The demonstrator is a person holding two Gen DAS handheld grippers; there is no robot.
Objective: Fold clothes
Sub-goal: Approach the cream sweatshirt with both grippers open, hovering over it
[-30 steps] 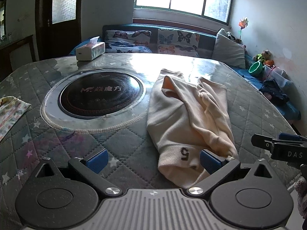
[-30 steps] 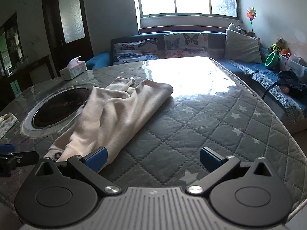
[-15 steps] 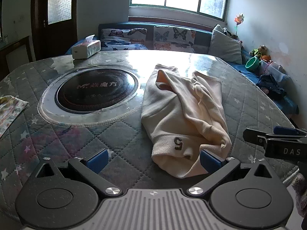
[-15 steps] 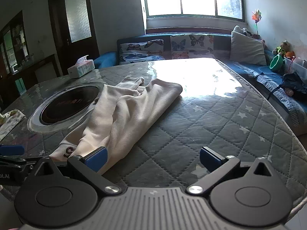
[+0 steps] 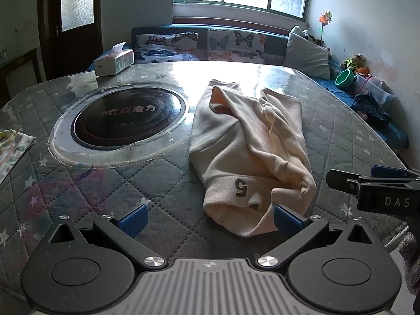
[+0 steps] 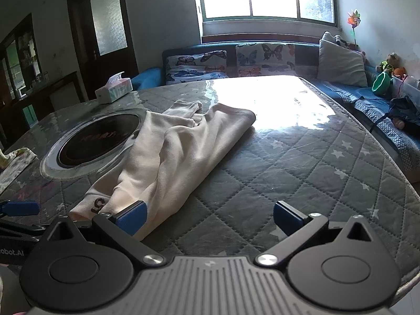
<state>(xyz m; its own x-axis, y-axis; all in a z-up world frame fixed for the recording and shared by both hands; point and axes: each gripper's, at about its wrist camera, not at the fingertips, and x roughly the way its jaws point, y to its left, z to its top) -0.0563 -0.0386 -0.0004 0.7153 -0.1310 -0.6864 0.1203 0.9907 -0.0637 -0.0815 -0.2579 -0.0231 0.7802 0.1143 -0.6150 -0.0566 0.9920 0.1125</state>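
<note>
A cream garment [image 5: 252, 141] marked with a dark "5" lies loosely folded lengthwise on the quilted grey table [image 5: 105, 189], its near end close to the front edge. My left gripper [image 5: 210, 219] is open just in front of that near end, its right blue pad beside the cloth, holding nothing. In the right wrist view the same garment [image 6: 168, 155] stretches away to the left. My right gripper [image 6: 210, 216] is open over bare table, its left pad at the cloth's near edge. The right gripper's fingers [image 5: 372, 181] show at the left view's right edge.
A round black cooktop [image 5: 126, 116] is set into the table left of the garment. A tissue box [image 5: 114, 59] stands at the far left. A floral cloth [image 5: 13, 149] lies at the left edge. A bench with butterfly cushions [image 5: 236, 42] runs behind, with clutter at right.
Both grippers have drawn back toward the front table edge and risen slightly, so the garment's near end sits farther from them. The garment itself has not moved.
</note>
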